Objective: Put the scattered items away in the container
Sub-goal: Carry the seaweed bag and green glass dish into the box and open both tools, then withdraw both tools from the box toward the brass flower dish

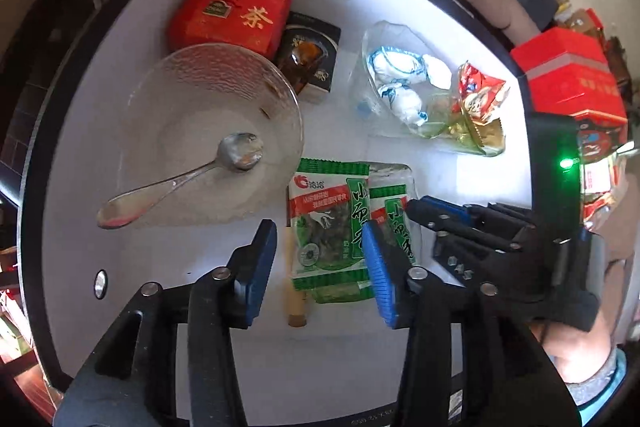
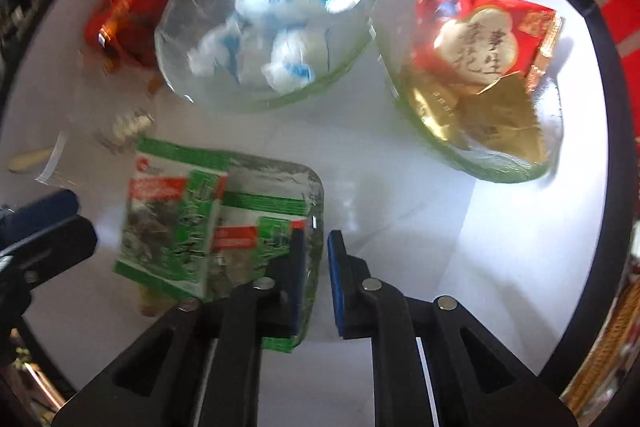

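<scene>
One green snack packet [image 1: 320, 203] [image 2: 168, 219] lies flat on the white table [image 1: 120, 187], part way over the edge of a clear shallow dish [image 1: 394, 171] [image 2: 280, 171]. A second green packet [image 1: 390, 203] [image 2: 256, 227] lies inside the dish. My left gripper [image 1: 319, 225] hovers over the first packet, open, its pads on either side and not pressing. My right gripper [image 2: 316, 233] [image 1: 416, 207] points down at the dish's right rim. Its jaws stand a narrow gap apart and only the thin glass edge shows between them. The right wrist view is blurred.
A glass bowl of white-and-blue sweets [image 1: 400, 83] [image 2: 264, 39] and a glass dish with red and gold packets [image 1: 476, 107] [image 2: 480, 67] stand behind. On the left are a glass plate [image 1: 180, 99] with a spoon [image 1: 240, 151], a red tea box [image 1: 232, 11] and a dark box [image 1: 312, 55]. A beige stick [image 1: 294, 279] lies beside the packet.
</scene>
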A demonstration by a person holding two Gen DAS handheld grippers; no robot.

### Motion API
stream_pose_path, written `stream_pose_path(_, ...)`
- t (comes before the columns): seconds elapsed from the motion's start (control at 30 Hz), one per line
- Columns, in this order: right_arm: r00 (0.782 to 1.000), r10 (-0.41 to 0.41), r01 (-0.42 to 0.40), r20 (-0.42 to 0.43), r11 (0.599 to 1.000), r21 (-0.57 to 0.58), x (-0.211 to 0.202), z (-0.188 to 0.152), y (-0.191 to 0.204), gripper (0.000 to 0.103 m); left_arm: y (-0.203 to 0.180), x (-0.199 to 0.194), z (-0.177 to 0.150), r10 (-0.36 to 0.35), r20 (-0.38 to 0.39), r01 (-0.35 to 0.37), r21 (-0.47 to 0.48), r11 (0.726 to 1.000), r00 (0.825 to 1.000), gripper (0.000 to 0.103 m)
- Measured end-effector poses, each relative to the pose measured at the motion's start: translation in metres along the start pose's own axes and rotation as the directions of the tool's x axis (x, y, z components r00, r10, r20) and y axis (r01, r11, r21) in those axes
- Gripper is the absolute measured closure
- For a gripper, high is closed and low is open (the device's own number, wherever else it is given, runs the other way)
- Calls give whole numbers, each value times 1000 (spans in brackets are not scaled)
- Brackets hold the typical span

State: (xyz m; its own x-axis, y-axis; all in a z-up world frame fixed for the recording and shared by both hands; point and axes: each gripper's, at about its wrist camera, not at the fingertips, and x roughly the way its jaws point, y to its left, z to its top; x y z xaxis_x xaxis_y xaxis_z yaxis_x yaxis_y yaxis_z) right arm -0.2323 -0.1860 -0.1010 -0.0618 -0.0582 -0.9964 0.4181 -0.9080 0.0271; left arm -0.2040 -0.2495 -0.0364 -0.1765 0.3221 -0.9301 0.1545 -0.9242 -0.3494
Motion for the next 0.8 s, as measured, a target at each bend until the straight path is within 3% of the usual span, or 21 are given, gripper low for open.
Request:
stream_pose_path(0.07, 1000, -20, 20, -7, 1000, -3, 1, 2, -2, 76, -7, 3, 2, 26, -12, -25, 27, 999, 1000, 60)
stream_pose_path(0.2, 997, -73, 73, -15, 997, -35, -2, 1, -11, 77, -21, 12, 7, 70, -20, -68, 66, 995, 997, 58)
stream_pose_path(0.23, 993, -116, 116, -8, 992, -51, -4, 1, -15, 78, -25, 17, 7, 81, -32, -79, 75, 994, 996, 58)
stream_pose_path(0.27, 990, -138, 138, -4, 988, -63, -6, 0, -17, 91, -28, 21, 8, 88, -43, -84, 81, 993, 995, 58)
stream_pose_path(0.3, 988, -157, 156, -5, 985, -67, -6, 0, -19, 94, -31, 25, 9, 87, -48, -83, 83, 993, 995, 58)
stream_pose_path(0.4, 979, -201, 201, 13, 976, -83, -8, -1, -21, 93, -40, 29, 11, 84, -47, -80, 87, 993, 995, 58)
stream_pose_path(0.5, 989, -148, 150, 29, 987, -60, -14, 0, -28, 89, -45, 32, 11, 101, -39, -97, 100, 990, 994, 57)
stream_pose_path(0.6, 996, -34, 36, 86, 999, -15, -40, -2, -43, 90, -42, 35, 12, 92, -41, -88, 86, 992, 995, 57)
stream_pose_path(0.67, 992, 27, -27, 125, 1000, -4, -59, -7, -54, 84, -38, 38, 12, 63, -53, -60, 63, 996, 997, 56)
stream_pose_path(0.73, 991, 76, -68, 111, 995, -69, -74, -14, -59, 83, -35, 39, 13, 38, -57, -35, 43, 998, 998, 56)
stream_pose_path(0.8, 995, 54, -42, 85, 990, -134, -79, -19, -60, 84, -34, 39, 14, 14, -48, -13, 24, 1000, 999, 56)
